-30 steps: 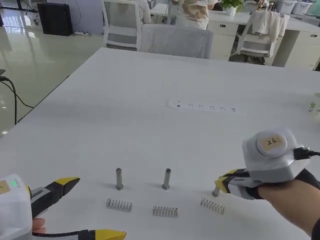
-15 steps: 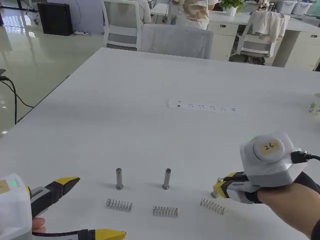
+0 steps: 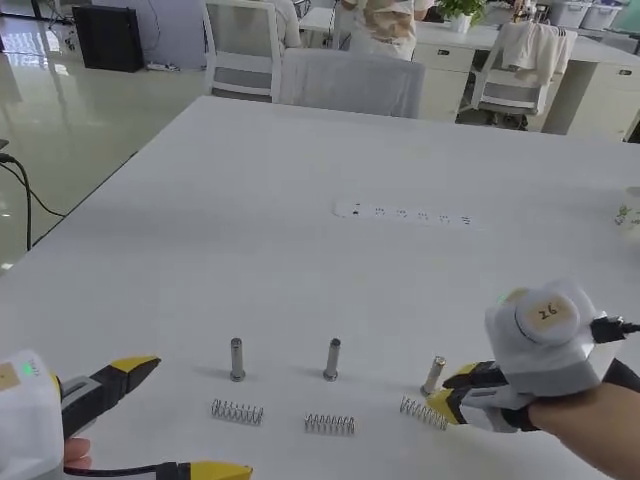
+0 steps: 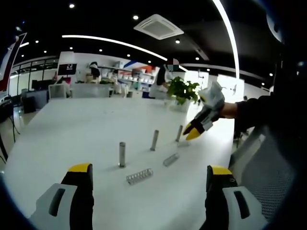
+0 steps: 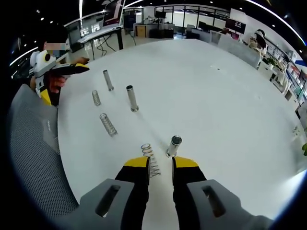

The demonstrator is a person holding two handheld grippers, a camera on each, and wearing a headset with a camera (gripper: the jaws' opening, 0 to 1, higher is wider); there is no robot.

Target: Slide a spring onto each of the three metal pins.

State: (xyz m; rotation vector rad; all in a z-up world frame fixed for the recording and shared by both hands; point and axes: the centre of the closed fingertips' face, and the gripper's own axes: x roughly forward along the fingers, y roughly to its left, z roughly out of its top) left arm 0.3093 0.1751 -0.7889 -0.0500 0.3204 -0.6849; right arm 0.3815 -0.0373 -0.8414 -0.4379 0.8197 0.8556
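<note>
Reaching with the right hand-held gripper for the right spring, at the right end of the row along the surface's near edge. Holding the jaws a narrow gap apart, with the spring's near end lying in that gap close to one jaw; apparently no pinch yet, nothing lifted. Standing just beside the jaw tips: the right pin, upright and bare. Hovering with the left hand-held gripper toward the near left corner, spread wide, gripping nothing.

Likely to go wrong: closing off-centre on so thin a coil and flicking it away across the smooth surface, or squeezing the coils out of shape. Also brushing the right pin with the outer jaw, given how close it stands, and tipping it over. Could jam later too, if brought to the pin top at a slant.

Further along the near edge: the middle pin and left pin, both upright and bare, with the middle spring and left spring lying flat just in front, not touching them. Toward the middle of the white surface, a white power strip. Beyond the far edge, a grey chair, more desks and chairs, and a glossy floor off to the left.
</note>
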